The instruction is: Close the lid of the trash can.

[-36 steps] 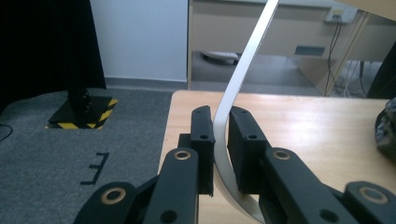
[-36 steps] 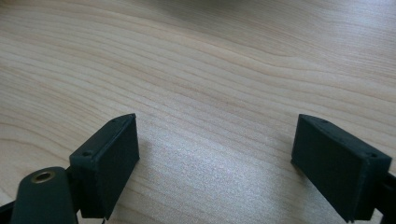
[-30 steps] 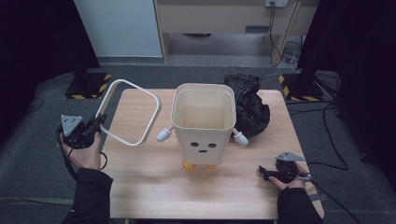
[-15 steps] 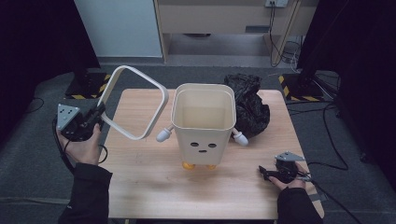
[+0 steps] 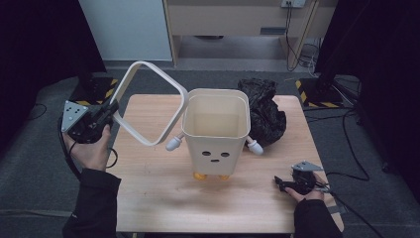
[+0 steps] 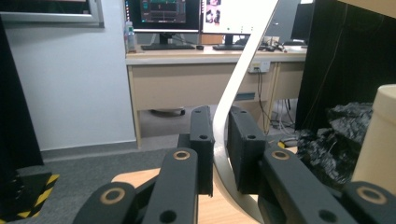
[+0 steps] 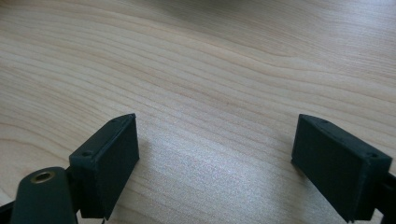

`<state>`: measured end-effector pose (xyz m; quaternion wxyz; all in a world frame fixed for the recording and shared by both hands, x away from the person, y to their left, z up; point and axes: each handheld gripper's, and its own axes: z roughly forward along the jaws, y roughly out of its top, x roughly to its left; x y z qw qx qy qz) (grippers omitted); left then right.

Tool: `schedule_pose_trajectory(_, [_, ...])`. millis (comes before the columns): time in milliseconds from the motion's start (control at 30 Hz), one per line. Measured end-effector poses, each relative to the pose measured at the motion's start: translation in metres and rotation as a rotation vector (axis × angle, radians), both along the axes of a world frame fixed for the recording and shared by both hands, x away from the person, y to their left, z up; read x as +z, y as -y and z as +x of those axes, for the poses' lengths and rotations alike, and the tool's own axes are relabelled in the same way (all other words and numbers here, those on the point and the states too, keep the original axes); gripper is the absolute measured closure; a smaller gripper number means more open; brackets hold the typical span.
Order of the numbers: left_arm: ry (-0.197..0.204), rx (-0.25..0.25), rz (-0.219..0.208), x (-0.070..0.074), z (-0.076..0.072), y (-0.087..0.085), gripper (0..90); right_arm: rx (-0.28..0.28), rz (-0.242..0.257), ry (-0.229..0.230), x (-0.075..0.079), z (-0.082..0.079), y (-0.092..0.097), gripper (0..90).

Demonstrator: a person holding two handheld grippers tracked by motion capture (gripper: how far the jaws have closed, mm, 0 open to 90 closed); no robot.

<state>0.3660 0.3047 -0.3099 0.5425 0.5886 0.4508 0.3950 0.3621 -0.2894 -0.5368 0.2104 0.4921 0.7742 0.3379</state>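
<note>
Left hand-held gripper (image 5: pixel 110 110): clamped on the lower left edge of the cream square plastic ring frame (image 5: pixel 148 101); in the left gripper view the two black pads (image 6: pixel 201 140) press the thin band (image 6: pixel 233 88) from both sides

Ring frame position: held in the air over the left part of the table, tilted up on edge, top corner high and away from the person, lower right corner close beside the bin's rim; whether it touches there cannot be told

Key relation: the bin's open mouth lies to the right of the gripped frame, so the frame would, by my judgement, have to travel rightward and level out to seat on the rim; the left hand is the nearer one by far

Cream plastic bin with a printed face, small white arms and orange feet (image 5: pixel 215 144): upright at the table's centre, mouth open, interior bare, smooth matt walls

Black crumpled plastic bag (image 5: pixel 265 111): behind and right of the bin, touching it, glossy and creased

Light wooden table (image 5: pixel 163 203): pale grain, flat

Right hand-held gripper (image 5: pixel 287 184): jaws apart with nothing between them, low at the near right edge, well apart from the bin
</note>
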Motion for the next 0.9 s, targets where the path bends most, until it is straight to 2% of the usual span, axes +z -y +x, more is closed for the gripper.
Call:
schedule_pose_trajectory(133, [0.013,-0.027,0.013,0.007,0.002,0.007,80.5,0.0,0.0,0.0,0.0,0.0,0.0,14.7])
schedule_pose_trajectory(267, [0.029,-0.057,-0.006,0.012,0.004,0.013,80.5,0.0,0.0,0.0,0.0,0.0,0.0,14.7])
schedule_pose_trajectory(333, [0.036,-0.062,0.001,0.014,0.005,0.016,80.6,0.0,0.0,0.0,0.0,0.0,0.0,14.7])
schedule_pose_trajectory(367, [0.022,-0.066,-0.01,0.014,0.005,0.017,80.5,0.0,-0.001,0.001,0.0,0.0,0.0,14.7])
schedule_pose_trajectory(467, [0.027,-0.074,-0.03,0.014,0.006,0.016,80.5,0.001,0.0,0.0,0.0,0.0,0.0,14.7])
schedule_pose_trajectory(767, [0.051,-0.075,-0.032,0.016,0.002,0.008,80.5,0.001,-0.001,0.001,0.0,0.0,0.0,14.7])
schedule_pose_trajectory(900, [0.065,-0.096,-0.035,0.018,0.001,0.009,80.6,0.001,-0.001,0.001,0.0,0.0,0.0,14.7])
